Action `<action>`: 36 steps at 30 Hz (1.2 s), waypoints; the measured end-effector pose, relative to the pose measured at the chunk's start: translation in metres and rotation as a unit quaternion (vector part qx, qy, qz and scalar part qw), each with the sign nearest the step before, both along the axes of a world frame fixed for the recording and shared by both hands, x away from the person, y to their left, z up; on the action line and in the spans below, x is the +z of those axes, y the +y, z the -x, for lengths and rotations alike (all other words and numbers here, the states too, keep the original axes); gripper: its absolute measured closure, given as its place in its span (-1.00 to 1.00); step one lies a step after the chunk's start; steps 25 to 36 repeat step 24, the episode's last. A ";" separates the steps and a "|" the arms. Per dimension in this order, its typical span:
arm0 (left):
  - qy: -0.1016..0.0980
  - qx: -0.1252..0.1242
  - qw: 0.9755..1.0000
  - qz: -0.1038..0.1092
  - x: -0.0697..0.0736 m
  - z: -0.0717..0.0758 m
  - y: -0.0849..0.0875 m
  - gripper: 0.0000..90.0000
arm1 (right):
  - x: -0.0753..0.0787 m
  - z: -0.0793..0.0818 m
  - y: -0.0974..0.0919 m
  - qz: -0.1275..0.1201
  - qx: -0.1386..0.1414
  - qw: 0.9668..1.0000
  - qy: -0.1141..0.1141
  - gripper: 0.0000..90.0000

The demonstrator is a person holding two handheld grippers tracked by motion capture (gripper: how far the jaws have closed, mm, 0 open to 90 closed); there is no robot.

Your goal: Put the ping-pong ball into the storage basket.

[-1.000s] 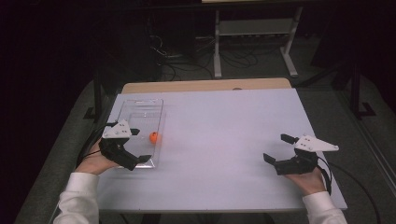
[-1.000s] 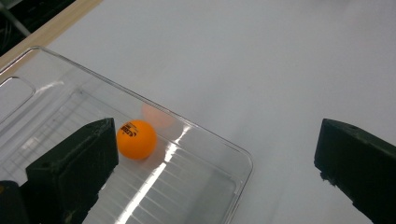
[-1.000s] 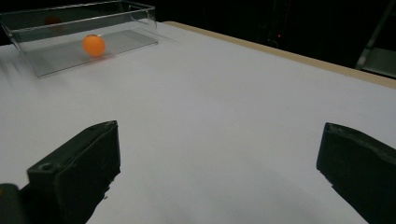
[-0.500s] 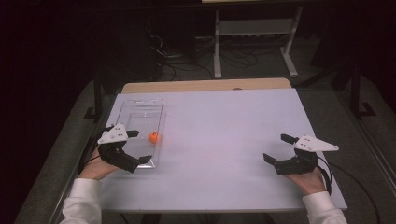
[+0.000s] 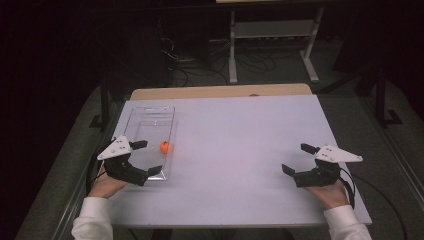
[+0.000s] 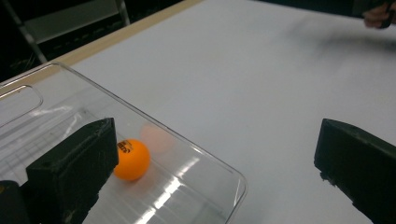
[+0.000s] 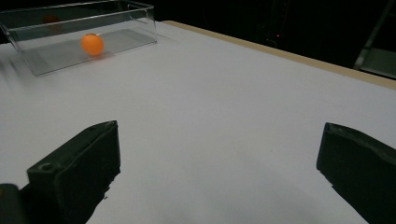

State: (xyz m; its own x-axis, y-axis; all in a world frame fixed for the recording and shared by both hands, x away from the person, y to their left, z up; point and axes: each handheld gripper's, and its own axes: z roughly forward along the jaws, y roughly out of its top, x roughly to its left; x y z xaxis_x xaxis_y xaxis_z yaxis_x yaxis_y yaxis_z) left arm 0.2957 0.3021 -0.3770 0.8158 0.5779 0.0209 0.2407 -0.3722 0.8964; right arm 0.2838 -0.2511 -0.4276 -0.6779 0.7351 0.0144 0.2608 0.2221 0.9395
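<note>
An orange ball lies inside a clear plastic tray at the table's left, against the tray's right wall. My left gripper hovers open at the tray's near end, just short of the ball. In the left gripper view one jaw hangs over the tray beside the ball; the other is over bare table past the tray's corner. My right gripper is open and empty low over the table at the near right. From the right gripper view, ball and tray sit far off.
The white table has a tan strip along its far edge. A metal stand and cables sit on the dark floor behind. The other hand shows at the top right of the left gripper view.
My left gripper has drawn back toward the person and slightly left, away from the ball. The ball, the tray and the right gripper have stayed put.
</note>
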 end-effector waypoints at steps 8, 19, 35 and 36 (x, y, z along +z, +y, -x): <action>-0.013 0.014 1.000 0.021 -0.007 0.004 0.000 -1.00 | 0.000 0.000 0.000 0.001 0.000 1.000 0.000 -1.00; -0.017 0.018 0.999 0.027 -0.013 0.005 -0.003 -1.00 | 0.000 0.001 0.000 0.000 0.000 1.000 0.001 -1.00; -0.019 0.020 0.999 0.032 -0.015 0.007 -0.001 -1.00 | -0.001 0.001 0.001 0.002 0.002 1.000 0.003 -1.00; -0.019 0.020 0.999 0.032 -0.015 0.007 -0.001 -1.00 | -0.001 0.001 0.001 0.002 0.002 1.000 0.003 -1.00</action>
